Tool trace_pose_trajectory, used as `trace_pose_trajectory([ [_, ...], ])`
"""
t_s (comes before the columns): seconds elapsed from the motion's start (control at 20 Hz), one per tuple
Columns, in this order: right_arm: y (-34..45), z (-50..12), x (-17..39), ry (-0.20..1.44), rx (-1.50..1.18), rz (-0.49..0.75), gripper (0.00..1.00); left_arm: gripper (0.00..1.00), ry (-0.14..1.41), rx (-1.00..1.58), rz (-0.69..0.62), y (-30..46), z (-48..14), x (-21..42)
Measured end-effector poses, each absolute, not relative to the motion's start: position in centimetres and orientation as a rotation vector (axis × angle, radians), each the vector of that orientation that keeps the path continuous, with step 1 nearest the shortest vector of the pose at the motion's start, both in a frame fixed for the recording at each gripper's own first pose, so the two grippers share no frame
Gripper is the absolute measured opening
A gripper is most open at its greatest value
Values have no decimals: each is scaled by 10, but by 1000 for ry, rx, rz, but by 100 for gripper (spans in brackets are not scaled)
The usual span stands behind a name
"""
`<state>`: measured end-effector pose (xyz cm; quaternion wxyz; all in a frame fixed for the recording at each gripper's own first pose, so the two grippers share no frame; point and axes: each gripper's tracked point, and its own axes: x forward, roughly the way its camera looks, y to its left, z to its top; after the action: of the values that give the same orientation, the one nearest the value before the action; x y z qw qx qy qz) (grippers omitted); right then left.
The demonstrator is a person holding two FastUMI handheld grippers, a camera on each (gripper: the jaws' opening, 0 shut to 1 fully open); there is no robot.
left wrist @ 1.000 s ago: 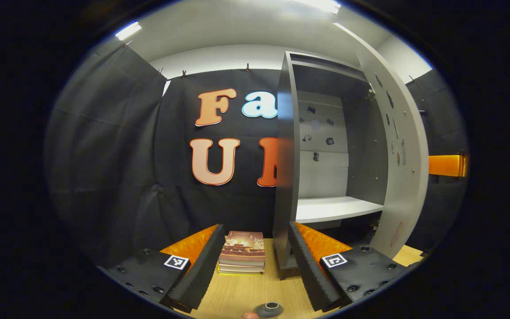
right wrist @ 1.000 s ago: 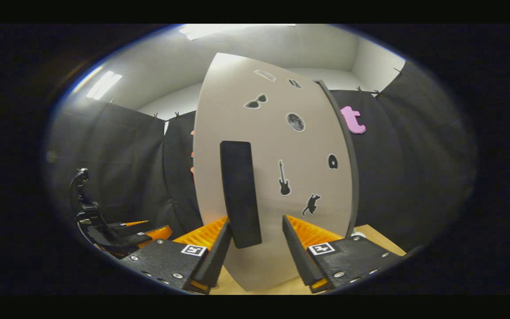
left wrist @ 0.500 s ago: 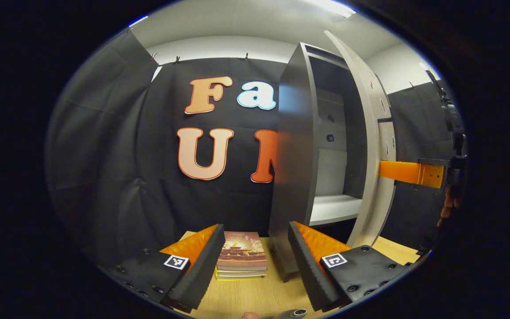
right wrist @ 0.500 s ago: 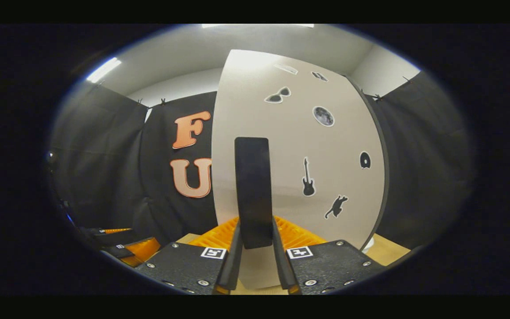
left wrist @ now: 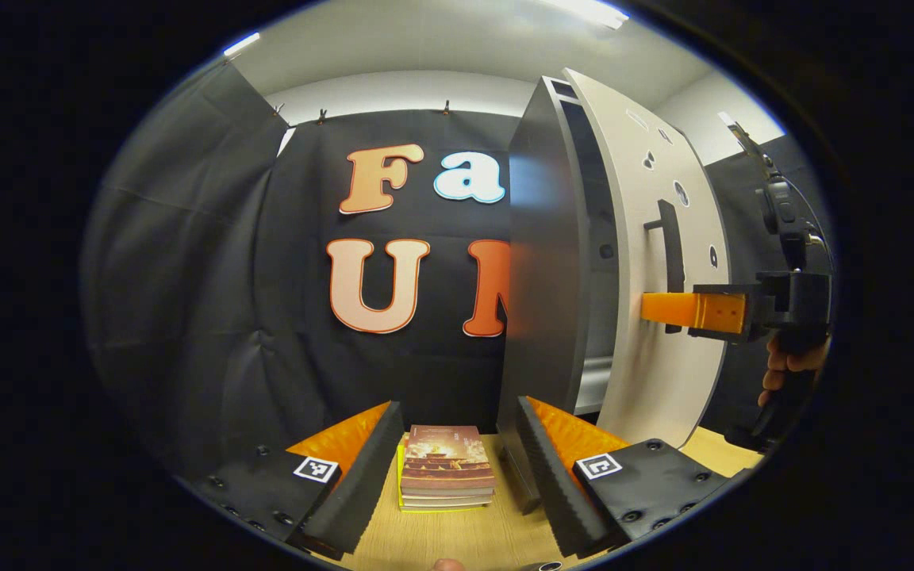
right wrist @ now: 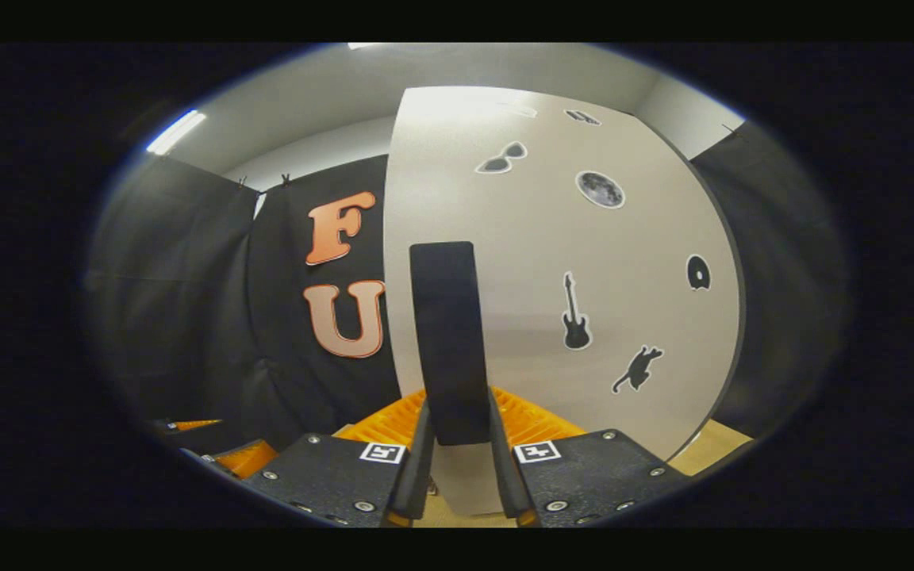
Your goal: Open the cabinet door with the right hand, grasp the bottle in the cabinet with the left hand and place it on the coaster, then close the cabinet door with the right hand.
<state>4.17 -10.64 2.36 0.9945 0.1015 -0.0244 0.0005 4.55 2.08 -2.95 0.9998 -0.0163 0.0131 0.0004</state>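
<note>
The right claw (right wrist: 455, 444) pinches the black door handle (right wrist: 447, 341), one finger pressed on each side of its lower end. That handle stands upright on the pale cabinet door (right wrist: 552, 262), which carries small dark stickers and stands nearly closed against the grey cabinet (left wrist: 540, 262). The left claw (left wrist: 457, 476) is spread wide above the wooden counter (left wrist: 457, 539), holding nothing; a stack of books (left wrist: 445, 476) lies between its fingers, farther off. The bottle's dark top (left wrist: 540, 566) peeks in at the bottom edge.
</note>
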Motion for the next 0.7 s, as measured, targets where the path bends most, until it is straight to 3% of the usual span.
trace_pose_trajectory([
  [0.7, -104, 13, 60, -15, 218, 18, 40, 93, 57, -27, 75, 26, -39, 43],
])
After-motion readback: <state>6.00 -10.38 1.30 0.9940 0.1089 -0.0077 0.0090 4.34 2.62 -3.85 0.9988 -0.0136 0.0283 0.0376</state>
